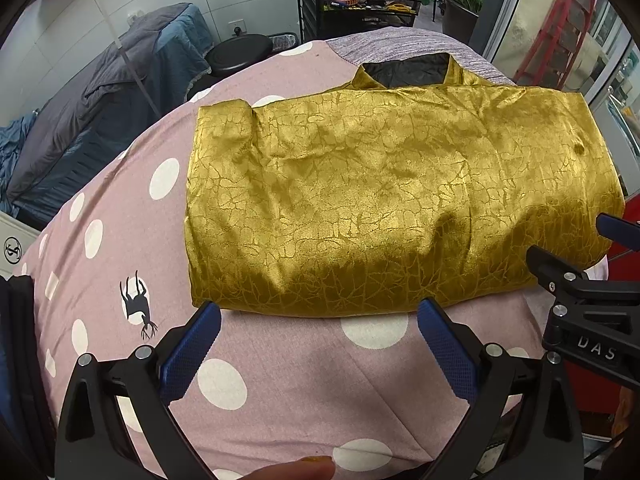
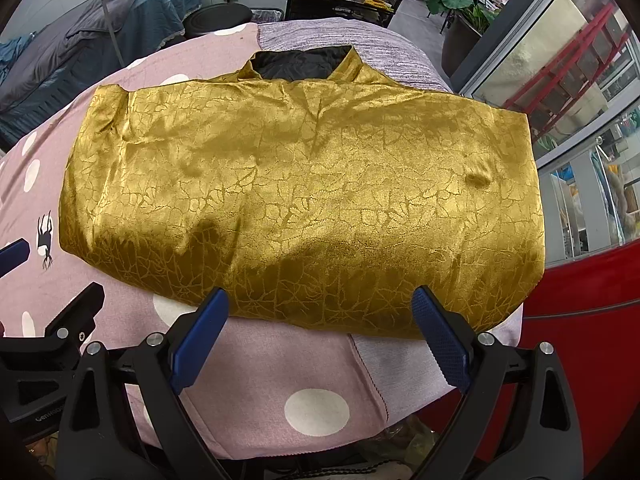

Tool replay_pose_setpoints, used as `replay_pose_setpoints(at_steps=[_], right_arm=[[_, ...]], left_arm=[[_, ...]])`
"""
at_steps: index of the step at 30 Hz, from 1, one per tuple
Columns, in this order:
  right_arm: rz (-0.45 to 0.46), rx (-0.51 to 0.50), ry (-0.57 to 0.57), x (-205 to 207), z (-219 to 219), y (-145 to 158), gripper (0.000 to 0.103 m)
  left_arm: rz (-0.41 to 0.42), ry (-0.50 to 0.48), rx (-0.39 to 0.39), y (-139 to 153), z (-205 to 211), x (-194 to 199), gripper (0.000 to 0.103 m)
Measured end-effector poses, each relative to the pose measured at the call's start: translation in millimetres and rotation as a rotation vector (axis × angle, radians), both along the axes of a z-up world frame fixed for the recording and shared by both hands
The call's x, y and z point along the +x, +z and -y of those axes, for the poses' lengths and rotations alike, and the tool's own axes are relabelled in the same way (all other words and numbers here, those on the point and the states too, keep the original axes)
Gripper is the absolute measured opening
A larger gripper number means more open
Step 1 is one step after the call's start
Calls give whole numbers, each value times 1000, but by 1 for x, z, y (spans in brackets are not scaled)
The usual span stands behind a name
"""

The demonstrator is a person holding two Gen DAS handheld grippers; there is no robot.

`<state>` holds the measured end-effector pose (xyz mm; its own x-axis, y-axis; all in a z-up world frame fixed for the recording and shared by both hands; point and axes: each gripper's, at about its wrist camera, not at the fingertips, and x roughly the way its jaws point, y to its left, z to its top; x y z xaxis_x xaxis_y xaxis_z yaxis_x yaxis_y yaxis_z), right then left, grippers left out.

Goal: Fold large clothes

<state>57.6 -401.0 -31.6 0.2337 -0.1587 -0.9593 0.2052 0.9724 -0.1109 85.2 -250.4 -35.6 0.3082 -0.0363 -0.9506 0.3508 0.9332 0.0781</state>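
Your gold garment (image 1: pixel 392 196) lies folded into a wide rectangle on the pink polka-dot sheet (image 1: pixel 280 392), its collar (image 1: pixel 404 70) with the black lining at the far edge, away from you. The near folded edge runs just ahead of both sets of jaws.

Your left gripper (image 1: pixel 320 354) hangs with its jaws spread wide and nothing between them; the blue pads sit just short of the garment's near edge, over bare sheet. The left pad's tip comes close to the garment's near-left corner, though you cannot tell from this view whether it touches the fabric.

Your right gripper (image 2: pixel 320 340) also has its jaws spread wide and empty. In the right wrist view both pad tips overlap the garment's near edge towards its right half, so the fold lies at or just under the tips; contact cannot be told. Below them the pink sheet meets a pale lilac cloth (image 2: pixel 400 368) at a seam.

Each gripper shows at the side of the other's view, the two close beside each other along the same near edge. A fingertip (image 1: pixel 296 470) shows at the bottom of the left wrist view.
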Motion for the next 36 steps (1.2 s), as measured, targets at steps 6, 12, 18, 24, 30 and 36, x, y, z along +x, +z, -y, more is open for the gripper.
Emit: replay_pose_setpoints(at_steps=[6,12,18,24,30,36], right_arm=[[0,0,-1,0,0,0,92],[0,1,-1,0,0,0,92],[-1,1,-1,0,-1,-1,92],[0,1,-1,0,0,-1,92],[0,1,-1,0,-1,-2,92],[0,1,-4,-2,0,-3,92]], left_arm=[[-2,-2,3,-1,-1,-1,97],[-3,5,3,-1,-2,0,97],[-4,5,8,-1,-1,0,97],[-10,14,-12,-1,-3,-2,97],[61,8,-98,13,-4,-8,97],[87,-12,-89,15,1,-10,97]])
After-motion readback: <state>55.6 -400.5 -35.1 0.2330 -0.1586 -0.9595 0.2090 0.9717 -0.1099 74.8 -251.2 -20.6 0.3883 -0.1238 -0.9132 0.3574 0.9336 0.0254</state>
